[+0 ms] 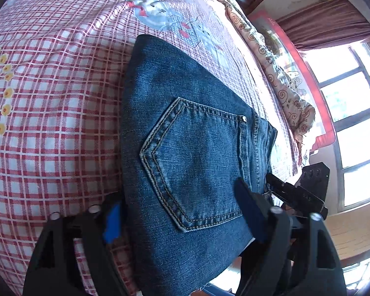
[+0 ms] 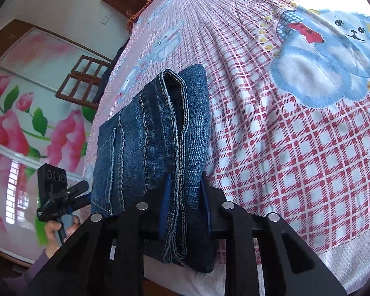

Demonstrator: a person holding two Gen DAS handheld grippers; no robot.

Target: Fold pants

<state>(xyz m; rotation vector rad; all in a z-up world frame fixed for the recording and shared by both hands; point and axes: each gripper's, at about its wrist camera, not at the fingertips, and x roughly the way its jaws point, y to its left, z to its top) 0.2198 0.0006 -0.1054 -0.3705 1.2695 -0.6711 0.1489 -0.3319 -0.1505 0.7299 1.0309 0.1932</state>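
With the folded jeans (image 1: 185,148) lying near the edge of the bed on the red-checked bedsheet (image 1: 56,113), your left gripper (image 1: 182,219) straddles the stack, fingers spread wide on either side, back pocket (image 1: 194,165) up between them. Your right gripper (image 2: 185,197) sits at the other end, blue pads (image 2: 167,192) on both sides of the hem layers, touching the denim; looks clamped on it. Right view also shows the left gripper (image 2: 61,192) held in your left hand (image 2: 59,229). Bear print (image 2: 332,56) on sheet, well apart from jeans.
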